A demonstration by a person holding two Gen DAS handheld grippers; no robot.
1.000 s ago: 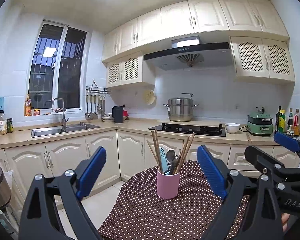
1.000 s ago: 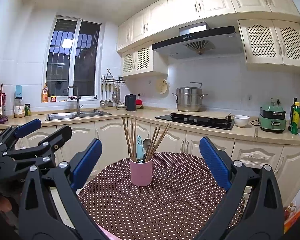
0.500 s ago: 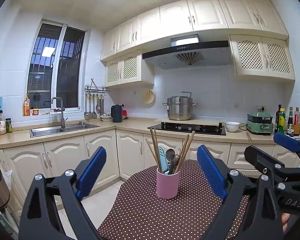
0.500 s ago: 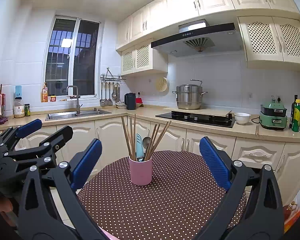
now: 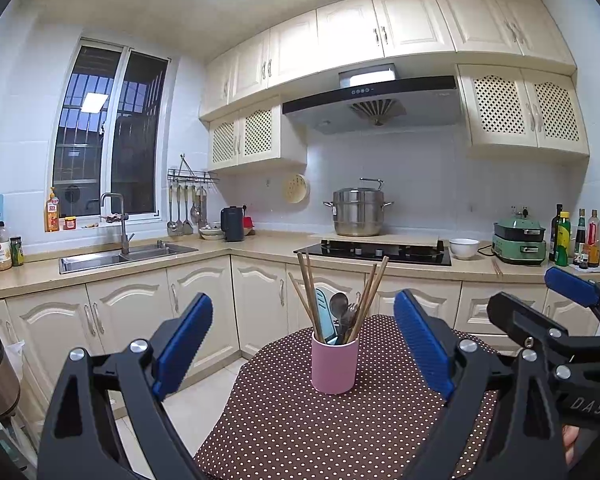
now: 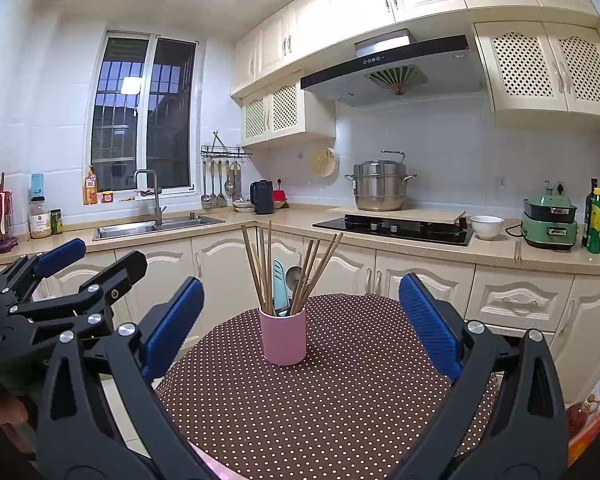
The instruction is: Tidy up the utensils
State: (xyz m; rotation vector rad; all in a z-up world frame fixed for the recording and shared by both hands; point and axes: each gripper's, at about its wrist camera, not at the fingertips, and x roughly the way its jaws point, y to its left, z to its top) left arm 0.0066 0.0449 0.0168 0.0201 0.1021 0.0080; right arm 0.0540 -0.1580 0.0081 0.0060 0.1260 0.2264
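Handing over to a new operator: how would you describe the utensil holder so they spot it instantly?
Find the round table with the brown polka-dot cloth. The pink cup stands alone on it, holding wooden chopsticks, a metal spoon and a light blue utensil.

Lower ends of the wooden chopsticks and metal spoon vanish inside the pink cylindrical holder; bottle labels unreadable.

Only my pink cup stands on the table, near its far edge, w/ chopsticks fanning out above the rim. Cloth is bare all round it, so room on both sides and in front. My left tongs and right tongs gape wide, nothing between.
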